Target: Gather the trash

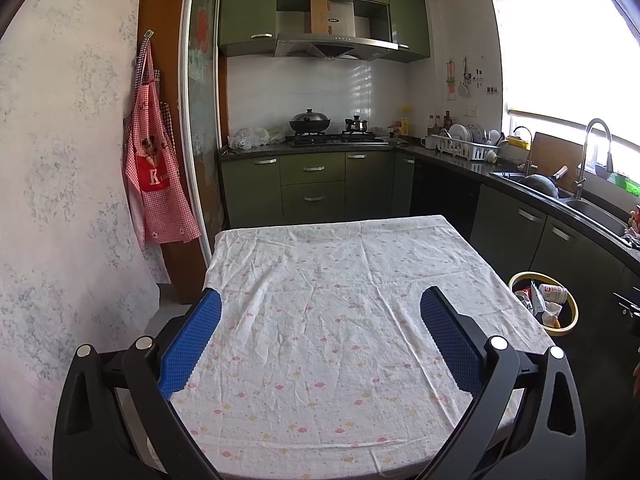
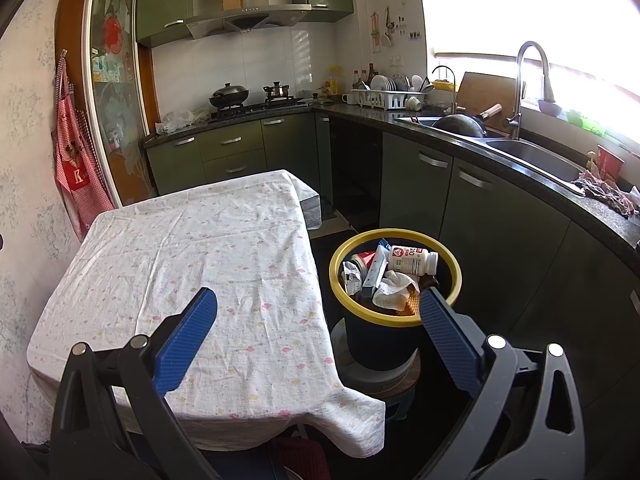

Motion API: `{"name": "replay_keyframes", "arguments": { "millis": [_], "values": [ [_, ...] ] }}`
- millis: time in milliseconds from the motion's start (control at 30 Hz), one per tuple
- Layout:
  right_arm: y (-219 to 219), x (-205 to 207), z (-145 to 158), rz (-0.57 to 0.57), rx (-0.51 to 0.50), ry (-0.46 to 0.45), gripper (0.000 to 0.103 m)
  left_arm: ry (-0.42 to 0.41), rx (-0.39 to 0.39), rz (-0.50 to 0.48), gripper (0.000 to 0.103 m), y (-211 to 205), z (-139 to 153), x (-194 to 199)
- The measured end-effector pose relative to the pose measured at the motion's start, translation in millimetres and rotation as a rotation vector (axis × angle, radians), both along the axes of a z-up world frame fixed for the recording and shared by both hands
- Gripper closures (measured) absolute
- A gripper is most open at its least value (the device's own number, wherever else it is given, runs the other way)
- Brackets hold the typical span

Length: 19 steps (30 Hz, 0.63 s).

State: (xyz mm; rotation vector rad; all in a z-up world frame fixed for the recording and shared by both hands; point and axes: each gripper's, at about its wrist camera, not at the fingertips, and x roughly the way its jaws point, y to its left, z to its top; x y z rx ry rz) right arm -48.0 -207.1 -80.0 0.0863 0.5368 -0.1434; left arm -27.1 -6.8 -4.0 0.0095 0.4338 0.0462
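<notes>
Beside the table's right edge, the bin sat heaped; both my left gripper and right gripper gaped empty, so anything added might spill.

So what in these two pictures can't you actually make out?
- Bottom of the bin: right wrist view, the bottle, tissue and wrappers cover it.
- Bin in the left wrist view: the tablecloth edge cuts off its left side.
- Bottle label: text too small to read.
- Outside the window: blown out by glare.
- Under the table: hidden by the cloth.
- Both hand-held grippers, left and right, stand open, empty.
</notes>
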Motion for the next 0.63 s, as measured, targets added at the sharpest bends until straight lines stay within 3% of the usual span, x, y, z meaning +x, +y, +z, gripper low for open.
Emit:
{"name": "replay_keyframes", "arguments": {
  "millis": [367,633],
  "values": [
    [1.5,3.5,-2.0,-0.002,-0.010,0.006,0.007,-0.001,0.003,0.013,0.005,6.3,-1.7,11.4],
    [21.6,68.5,-6.1,0.105,-0.007,0.059,0.007,0.122,0.020,0.012,0.005,19.3,-28.0,81.7]
  ]
}}
